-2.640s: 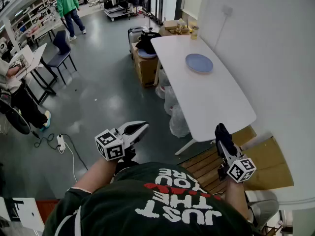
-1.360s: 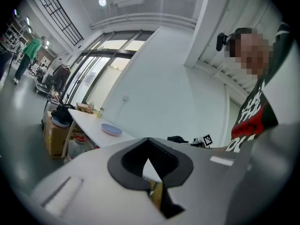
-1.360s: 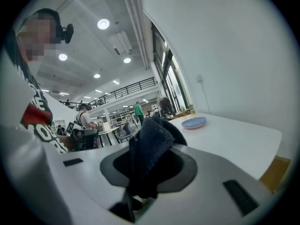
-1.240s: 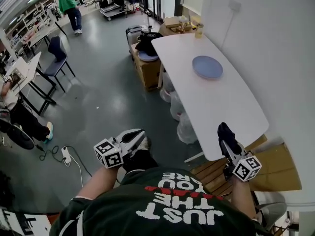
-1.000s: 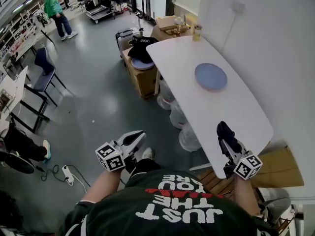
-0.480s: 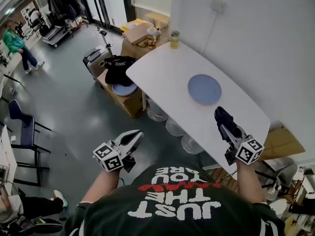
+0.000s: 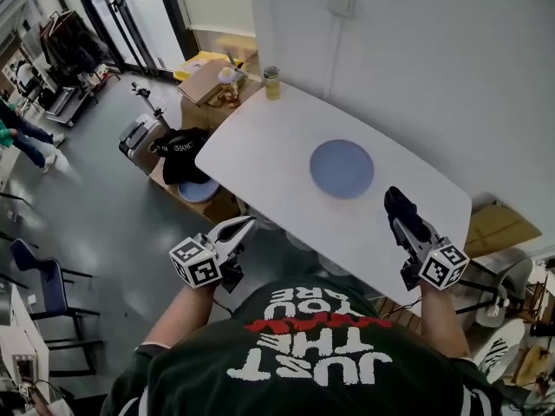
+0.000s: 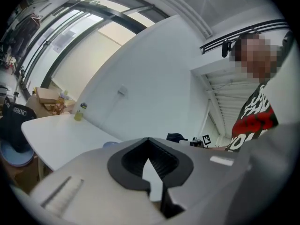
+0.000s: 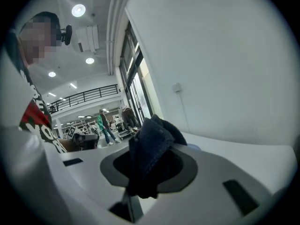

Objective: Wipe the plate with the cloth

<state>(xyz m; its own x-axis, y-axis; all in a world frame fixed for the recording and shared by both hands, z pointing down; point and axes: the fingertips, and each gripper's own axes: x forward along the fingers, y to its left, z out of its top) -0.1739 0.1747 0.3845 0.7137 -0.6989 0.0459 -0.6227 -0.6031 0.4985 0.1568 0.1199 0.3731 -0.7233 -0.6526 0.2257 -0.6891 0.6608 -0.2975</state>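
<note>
A round blue plate point(image 7: 342, 168) lies on the white table point(image 7: 260, 146), toward its wall side. My right gripper point(image 7: 401, 215) hovers over the table's near edge, just right of and short of the plate, shut on a dark blue cloth point(image 7: 399, 204). In the right gripper view the cloth point(image 9: 151, 151) bulges up from between the jaws, with a sliver of the plate point(image 9: 193, 147) behind it. My left gripper point(image 7: 239, 228) hangs off the table's near side, shut and empty. The left gripper view shows its jaws closed together, with the plate point(image 8: 110, 144) small beyond them.
A yellow jar point(image 7: 272, 82) stands at the table's far end by the wall. Cardboard boxes point(image 7: 206, 74), a black cap point(image 7: 180, 151) on a box and a suitcase point(image 7: 136, 137) crowd the floor beyond that end. A wall runs along the table's far side.
The view has swung so the table now lies straight ahead. Both grippers have come closer to it; the right one with the cloth is now near the plate.
</note>
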